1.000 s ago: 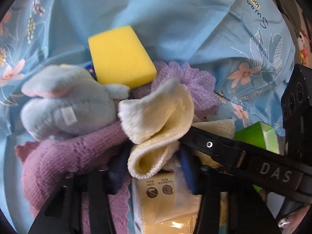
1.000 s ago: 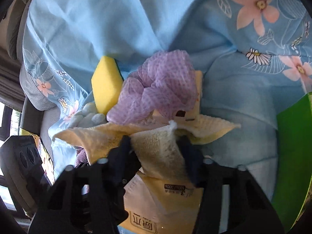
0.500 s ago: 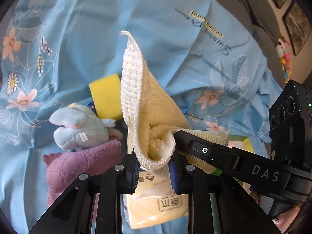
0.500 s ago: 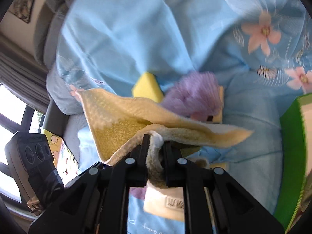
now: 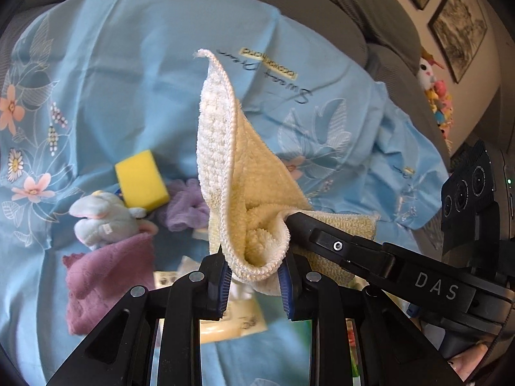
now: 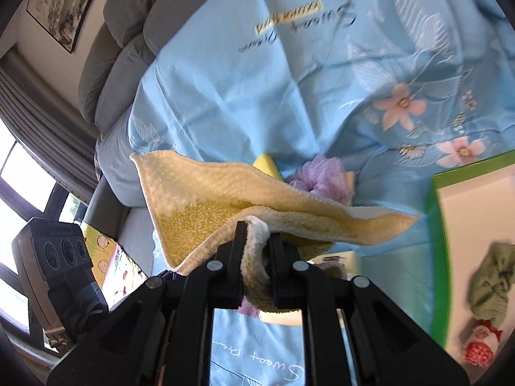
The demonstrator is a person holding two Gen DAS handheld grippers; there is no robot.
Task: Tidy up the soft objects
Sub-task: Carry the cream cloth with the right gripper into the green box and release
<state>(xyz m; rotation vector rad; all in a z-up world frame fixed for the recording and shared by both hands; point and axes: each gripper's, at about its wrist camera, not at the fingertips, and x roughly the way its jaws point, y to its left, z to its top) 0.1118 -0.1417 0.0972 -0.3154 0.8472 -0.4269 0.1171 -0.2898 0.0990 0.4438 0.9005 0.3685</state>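
Observation:
Both grippers hold one cream-yellow towel [image 5: 231, 177] lifted above the blue floral sheet [image 5: 128, 64]. My left gripper [image 5: 254, 267] is shut on a folded edge of it. My right gripper [image 6: 257, 241] is shut on another edge of the towel [image 6: 219, 199], and its finger shows in the left wrist view [image 5: 322, 238]. Below lie a yellow sponge [image 5: 141, 180], a lilac mesh puff [image 5: 186, 206], a grey plush toy [image 5: 103, 222], a mauve cloth [image 5: 109, 273] and a tissue pack [image 5: 231, 318].
A green box [image 6: 434, 257] at the right holds a green cloth [image 6: 489, 289] and a red-and-white item [image 6: 479, 347]. Grey sofa cushions [image 6: 122, 48] rise behind the sheet. Framed pictures hang on the wall [image 5: 457, 22].
Both grippers closed on the towel and lifted it up off the pile. The pile now lies farther below, and the green box has come into the right wrist view.

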